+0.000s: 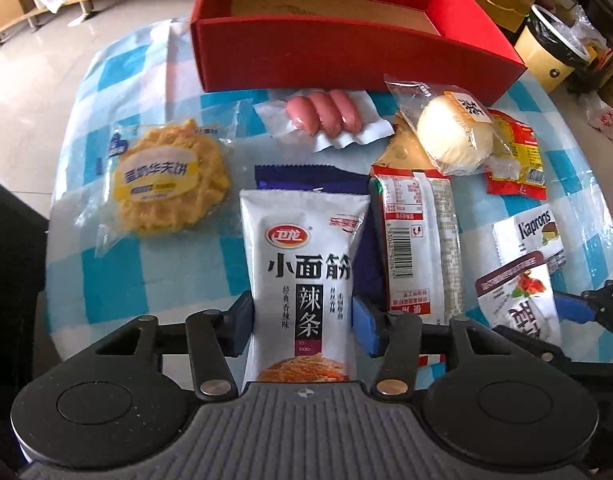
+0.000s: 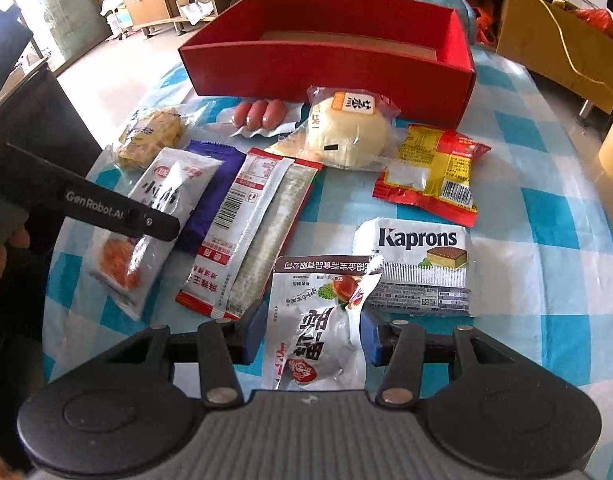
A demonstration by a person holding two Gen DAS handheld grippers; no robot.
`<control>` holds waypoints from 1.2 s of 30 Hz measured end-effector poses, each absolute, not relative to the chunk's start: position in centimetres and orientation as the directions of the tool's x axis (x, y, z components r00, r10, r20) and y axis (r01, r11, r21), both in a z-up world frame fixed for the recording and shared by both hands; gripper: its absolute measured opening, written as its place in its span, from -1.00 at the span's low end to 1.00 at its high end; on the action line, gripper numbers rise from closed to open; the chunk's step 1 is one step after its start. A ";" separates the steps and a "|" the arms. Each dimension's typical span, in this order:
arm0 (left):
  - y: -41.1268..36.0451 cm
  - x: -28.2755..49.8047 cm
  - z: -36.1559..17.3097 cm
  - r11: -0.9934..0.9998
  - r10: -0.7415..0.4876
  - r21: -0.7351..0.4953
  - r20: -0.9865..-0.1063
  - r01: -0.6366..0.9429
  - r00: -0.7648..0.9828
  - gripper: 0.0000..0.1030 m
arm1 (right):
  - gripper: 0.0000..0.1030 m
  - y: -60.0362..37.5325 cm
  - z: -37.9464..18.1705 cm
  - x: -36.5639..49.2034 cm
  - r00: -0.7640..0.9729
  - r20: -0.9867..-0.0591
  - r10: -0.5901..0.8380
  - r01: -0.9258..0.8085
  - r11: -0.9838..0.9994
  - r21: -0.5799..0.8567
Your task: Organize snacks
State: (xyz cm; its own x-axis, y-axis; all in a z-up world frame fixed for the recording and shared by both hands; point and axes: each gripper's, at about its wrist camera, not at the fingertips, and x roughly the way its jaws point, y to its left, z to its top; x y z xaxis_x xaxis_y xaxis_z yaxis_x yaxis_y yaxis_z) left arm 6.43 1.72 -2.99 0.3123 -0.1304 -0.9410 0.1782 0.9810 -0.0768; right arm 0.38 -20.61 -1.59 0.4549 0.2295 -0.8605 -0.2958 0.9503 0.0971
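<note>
Two soft, light, crinkly bags sit at the bench's near edge: the left gripper jaws squeeze the white spicy-strip bag, the right gripper jaws pinch the white snack pouch. Hold the bags' flat sides.

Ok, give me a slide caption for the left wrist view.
Left gripper closed on a white snack packet, with other snacks and an empty red box ahead on the checked tablecloth.
</note>
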 end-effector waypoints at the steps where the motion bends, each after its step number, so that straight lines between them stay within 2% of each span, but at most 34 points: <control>1: 1.5 6.4 -3.1 0.982 -0.117 -0.062 -0.940 0.177 0.321 0.31 | -0.18 -20.7 -1.5 0.3 0.457 -0.859 0.231 -0.293 0.951 0.100; 2: 1.2 6.4 -3.2 0.982 -0.105 -0.046 -0.939 0.181 0.328 0.42 | -0.18 -20.8 -1.5 0.4 0.456 -0.859 0.232 -0.287 0.952 0.105; 5: 0.4 6.2 -3.6 0.978 -0.061 0.011 -0.938 0.207 0.341 0.50 | -0.17 -20.9 -1.7 0.6 0.454 -0.862 0.224 -0.272 0.957 0.105; 7: -0.1 6.2 -4.4 0.975 -0.044 0.033 -0.940 0.219 0.339 0.64 | -0.17 -20.9 -1.9 0.9 0.446 -0.867 0.223 -0.269 0.957 0.108; 11: 0.2 5.6 -4.5 0.977 -0.042 0.030 -0.942 0.209 0.332 0.67 | -0.17 -20.6 -2.3 1.4 0.431 -0.874 0.226 -0.272 0.956 0.113; 13: 0.8 5.4 -4.6 0.982 -0.058 0.004 -0.945 0.190 0.321 0.58 | -0.17 -20.5 -2.3 1.5 0.429 -0.874 0.227 -0.276 0.955 0.113; 18: 1.4 4.8 -4.0 0.986 -0.062 -0.007 -0.945 0.168 0.322 0.11 | -0.17 -20.5 -2.2 1.3 0.436 -0.873 0.218 -0.274 0.956 0.102; 24: 1.5 4.2 -3.2 0.989 -0.088 -0.045 -0.943 0.139 0.322 0.01 | -0.17 -20.2 -0.8 1.1 0.481 -0.848 0.221 -0.271 0.958 0.097; 36: 0.5 5.8 1.2 0.979 -0.177 -0.116 -0.893 0.169 0.414 0.00 | -0.17 -20.6 1.9 3.2 0.548 -0.805 0.229 -0.234 0.965 0.116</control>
State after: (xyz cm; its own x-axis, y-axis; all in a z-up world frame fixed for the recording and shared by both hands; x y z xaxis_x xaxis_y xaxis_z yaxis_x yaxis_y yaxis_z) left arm 5.75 0.47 1.15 0.4145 -0.1773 -0.8926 0.1690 0.9788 -0.1159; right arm 3.15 -20.65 1.85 0.5476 0.2292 -0.8047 -0.2341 0.9653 0.1156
